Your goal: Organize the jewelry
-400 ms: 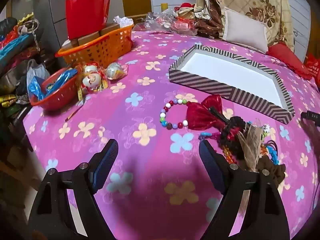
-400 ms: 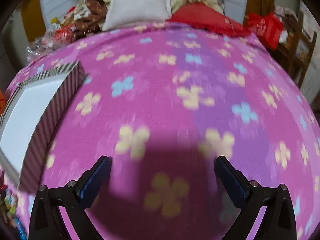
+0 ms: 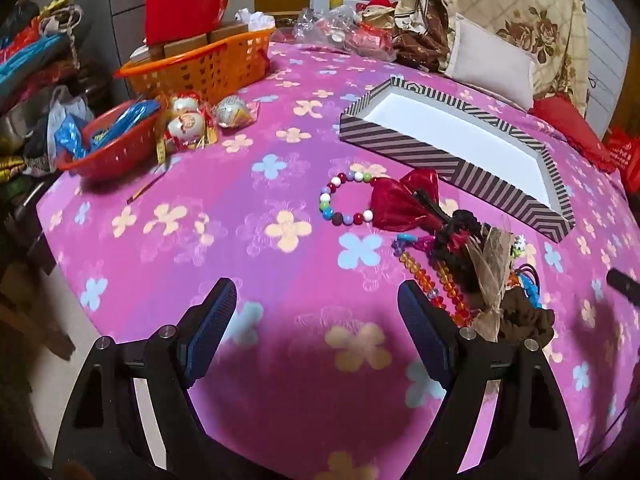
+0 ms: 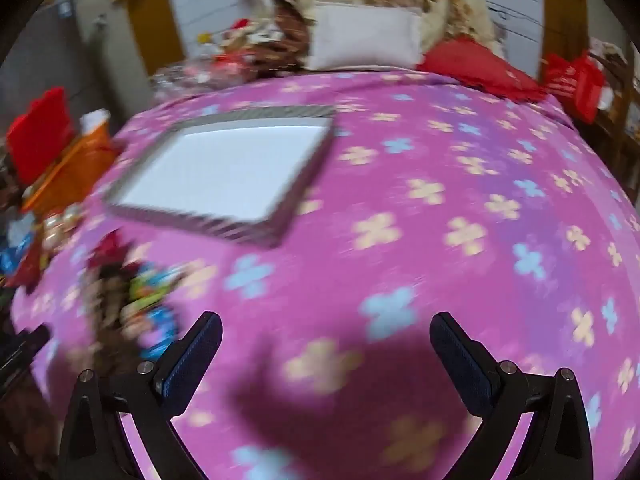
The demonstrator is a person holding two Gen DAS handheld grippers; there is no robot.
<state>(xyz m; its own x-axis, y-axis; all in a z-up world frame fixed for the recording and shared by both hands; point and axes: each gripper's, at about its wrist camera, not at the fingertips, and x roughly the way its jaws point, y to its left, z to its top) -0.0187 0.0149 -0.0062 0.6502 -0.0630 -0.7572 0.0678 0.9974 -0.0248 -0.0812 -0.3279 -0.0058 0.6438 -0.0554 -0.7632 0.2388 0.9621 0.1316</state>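
A pile of jewelry lies on the pink flowered cloth: a multicolour bead bracelet (image 3: 340,204), a red bow clip (image 3: 404,204), an orange bead strand (image 3: 444,276), and dark scrunchies (image 3: 520,312). A striped box with a white inside (image 3: 456,140) stands behind it. My left gripper (image 3: 316,300) is open and empty, just short of the pile. My right gripper (image 4: 326,332) is open and empty over bare cloth; the blurred pile (image 4: 132,292) is to its left and the box (image 4: 224,168) is ahead left.
An orange basket (image 3: 200,60), a red bowl with wrappers (image 3: 108,144) and wrapped ornaments (image 3: 188,124) sit at the far left. Pillows (image 3: 492,64) and blankets lie behind the box. The other gripper's tip (image 3: 622,284) shows at the right edge.
The right wrist view has swung left and pulled back, so the box and the pile now show. The left gripper has barely moved.
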